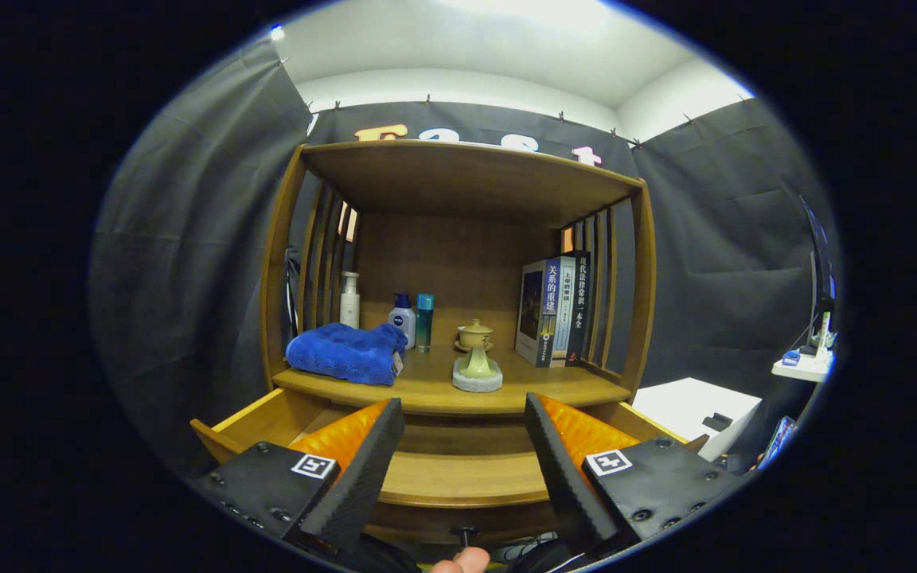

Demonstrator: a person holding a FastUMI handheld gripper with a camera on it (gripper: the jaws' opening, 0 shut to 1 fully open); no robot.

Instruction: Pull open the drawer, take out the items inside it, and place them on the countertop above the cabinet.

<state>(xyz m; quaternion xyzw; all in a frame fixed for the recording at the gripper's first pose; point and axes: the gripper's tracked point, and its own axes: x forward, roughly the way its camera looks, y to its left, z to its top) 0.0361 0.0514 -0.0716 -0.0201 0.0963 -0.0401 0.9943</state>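
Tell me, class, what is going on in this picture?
A person holds a claw open in front of a wooden cabinet. The drawer under the countertop is pulled open, between and below the fingers; its inside cannot be seen. On the countertop beyond sit a blue towel, bottles, a small ornament and books. The claw grips nothing.

On the countertop above the pulled-out drawer, a folded towel is set left, bottles behind, books right, with the gripper, fingers parted, over the drawer.
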